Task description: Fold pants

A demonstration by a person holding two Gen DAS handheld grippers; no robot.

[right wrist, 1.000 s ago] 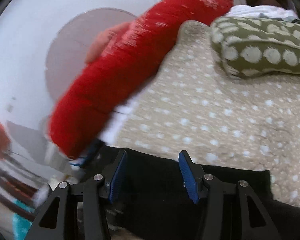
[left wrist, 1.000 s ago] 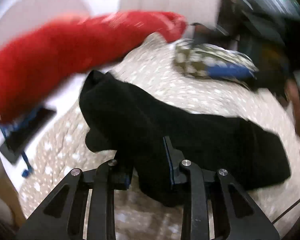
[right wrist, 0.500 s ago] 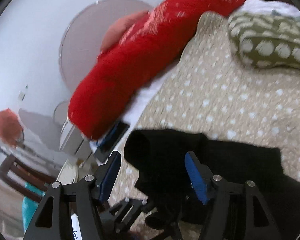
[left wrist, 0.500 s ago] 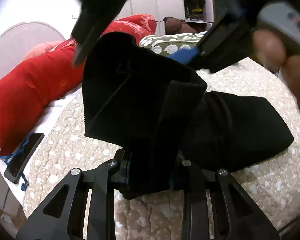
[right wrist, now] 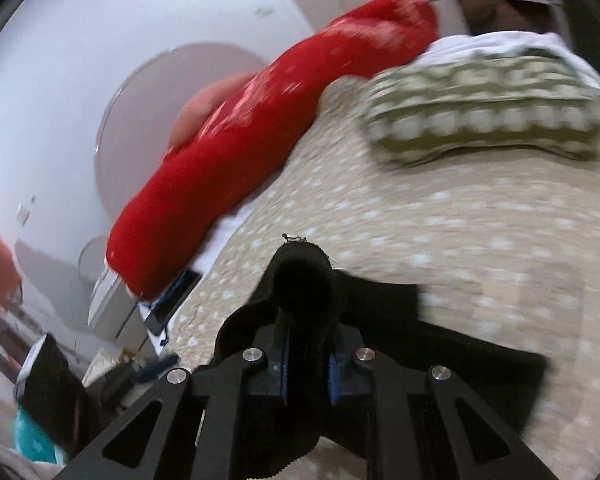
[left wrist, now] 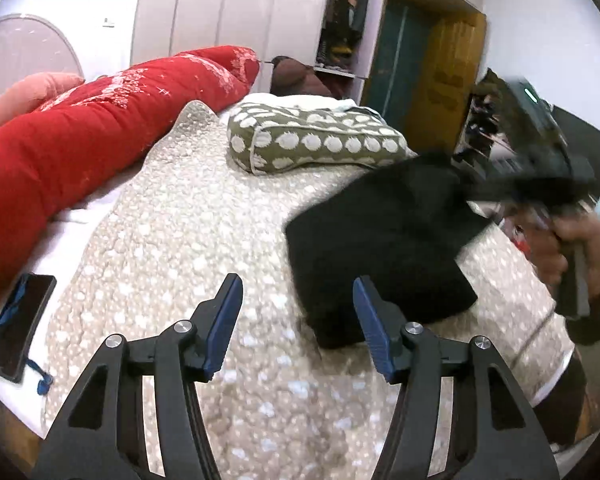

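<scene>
The black pants (left wrist: 380, 248) lie folded into a compact bundle on the spotted beige bedspread (left wrist: 180, 220), right of centre in the left wrist view. My left gripper (left wrist: 298, 320) is open and empty, just short of the bundle's near left edge. My right gripper (right wrist: 304, 364) is shut on a bunched fold of the pants (right wrist: 304, 276), which stands up between its blue pads. In the left wrist view the right gripper (left wrist: 540, 184) is blurred at the pants' far right corner, which it holds lifted.
A long red bolster (left wrist: 80, 140) lies along the bed's left side. An olive spotted pillow (left wrist: 316, 140) sits at the bed's far end. A black phone (left wrist: 20, 328) with a blue cord lies at the left edge. Wardrobes and a doorway stand behind.
My left gripper has let go of the pants and opened, drawing back. My right gripper has shut on the pants and carried the fold over to the right.
</scene>
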